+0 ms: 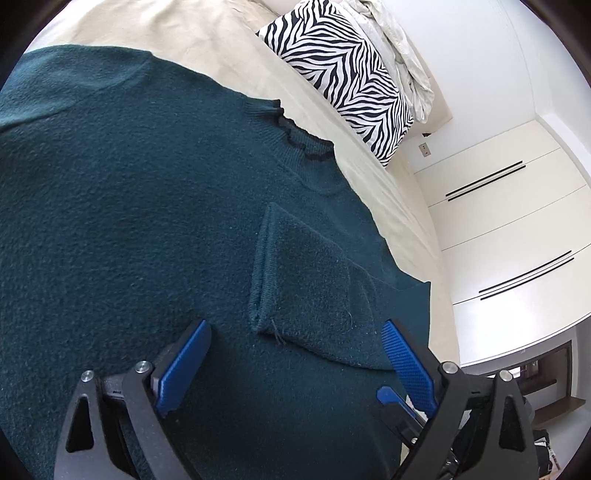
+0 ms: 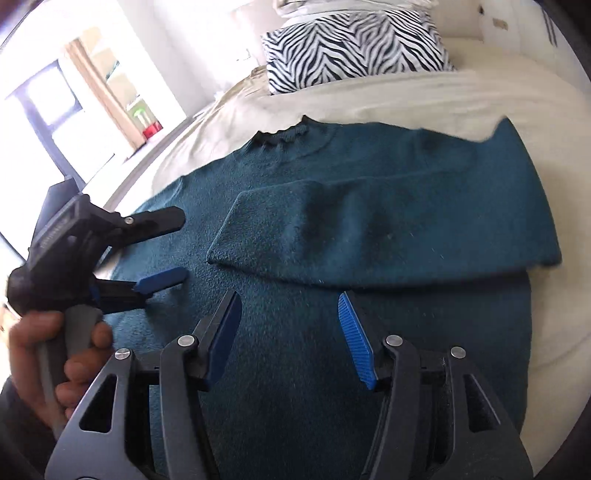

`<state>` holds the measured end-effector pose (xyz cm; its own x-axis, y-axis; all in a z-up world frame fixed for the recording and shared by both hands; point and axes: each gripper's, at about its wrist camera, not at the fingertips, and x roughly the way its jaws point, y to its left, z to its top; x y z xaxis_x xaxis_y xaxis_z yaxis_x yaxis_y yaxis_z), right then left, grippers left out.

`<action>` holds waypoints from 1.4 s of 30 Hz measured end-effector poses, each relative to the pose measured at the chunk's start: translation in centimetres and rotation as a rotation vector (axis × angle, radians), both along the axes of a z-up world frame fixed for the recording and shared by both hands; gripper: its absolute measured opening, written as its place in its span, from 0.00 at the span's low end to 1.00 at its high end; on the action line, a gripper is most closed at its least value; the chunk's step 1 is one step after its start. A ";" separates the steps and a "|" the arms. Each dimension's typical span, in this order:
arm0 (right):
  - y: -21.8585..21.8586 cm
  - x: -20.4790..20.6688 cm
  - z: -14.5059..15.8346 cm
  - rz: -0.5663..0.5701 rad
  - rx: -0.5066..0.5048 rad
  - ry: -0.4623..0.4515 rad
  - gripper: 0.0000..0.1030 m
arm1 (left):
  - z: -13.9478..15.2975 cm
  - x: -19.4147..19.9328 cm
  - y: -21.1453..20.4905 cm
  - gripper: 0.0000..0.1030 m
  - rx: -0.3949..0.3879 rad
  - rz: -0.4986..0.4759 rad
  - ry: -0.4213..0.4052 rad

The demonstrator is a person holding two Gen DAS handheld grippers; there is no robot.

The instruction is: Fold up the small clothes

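A dark teal knit sweater (image 1: 129,221) (image 2: 295,350) lies flat on the beige bed cover (image 1: 192,33) (image 2: 424,99). Its collar (image 1: 299,142) (image 2: 284,134), with dark frilled trim, points toward the pillow. One sleeve (image 1: 314,295) (image 2: 388,232) is folded across the body, cuff (image 2: 229,240) toward the middle. My left gripper (image 1: 295,325) (image 2: 181,245) is open just over the sweater, with the cuff (image 1: 264,295) lying ahead between its blue pads. My right gripper (image 2: 289,295) is open above the body below the folded sleeve, with nothing between its fingers.
A zebra-print pillow (image 1: 340,74) (image 2: 351,48) stands at the head of the bed beside crumpled pale bedding (image 1: 402,55). White wardrobe doors (image 1: 498,221) face one side of the bed. A person's hand (image 2: 74,354) grips the left tool's handle. A bright window (image 2: 55,99) is on the other side.
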<state>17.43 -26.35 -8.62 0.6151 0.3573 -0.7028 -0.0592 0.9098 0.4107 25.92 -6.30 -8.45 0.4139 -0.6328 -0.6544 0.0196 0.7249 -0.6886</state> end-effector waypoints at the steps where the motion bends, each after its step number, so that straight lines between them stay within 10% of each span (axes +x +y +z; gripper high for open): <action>1: -1.6 -0.7 -0.3 -0.037 0.082 0.012 0.52 | 0.1 0.5 -0.8 0.90 0.032 -0.018 0.001; 10: -10.3 -4.3 -3.6 -0.235 0.491 0.054 0.52 | -0.1 4.2 -2.2 0.10 0.151 -0.047 0.043; 21: -13.8 -4.9 -4.0 -0.329 0.690 0.049 0.52 | 2.6 3.9 5.3 0.10 0.086 0.167 -0.174; 33: -14.2 -1.8 -4.5 -0.481 0.910 0.112 0.54 | 0.6 4.8 9.9 0.07 0.010 0.313 -0.197; 38: -12.9 0.6 -4.5 -0.527 0.852 0.230 0.54 | 1.6 4.7 9.2 0.07 0.086 0.281 -0.212; 39: -12.9 0.3 -4.6 -0.542 0.868 0.238 0.54 | 1.6 4.6 8.6 0.11 0.135 0.263 -0.210; 42: -13.4 -1.1 -4.6 -0.589 0.838 0.231 0.54 | 0.9 4.8 6.9 0.68 0.249 0.203 -0.159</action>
